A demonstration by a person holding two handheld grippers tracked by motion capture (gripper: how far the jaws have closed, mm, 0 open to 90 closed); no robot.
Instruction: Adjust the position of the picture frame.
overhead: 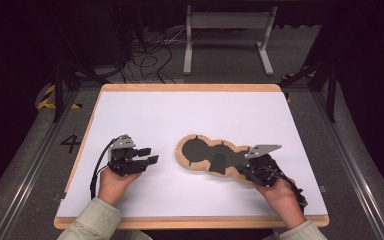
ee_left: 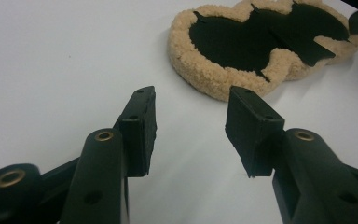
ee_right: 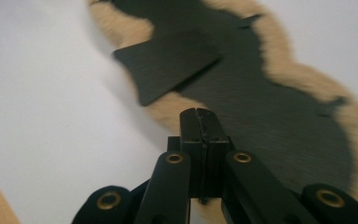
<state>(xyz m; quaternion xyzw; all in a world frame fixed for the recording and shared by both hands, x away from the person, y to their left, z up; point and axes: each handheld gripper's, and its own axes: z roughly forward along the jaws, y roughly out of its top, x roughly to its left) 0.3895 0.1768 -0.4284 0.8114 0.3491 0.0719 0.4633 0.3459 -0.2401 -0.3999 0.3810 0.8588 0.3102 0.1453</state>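
A lobed pad with a tan fleecy rim and a black inside lies at the middle of the white table. A loose black flap rests across its lower rim. My left gripper sits to the left of the pad, apart from it, open with nothing between the jaws. In the left gripper view the gripper points at the pad and the flap. My right gripper is at the pad's right end. In the right gripper view the gripper is shut over the pad, just short of the flap.
The white table top has a wooden edge all round. Beyond the far edge stand a grey metal frame and loose cables on the floor. Dark tripod legs flank the table.
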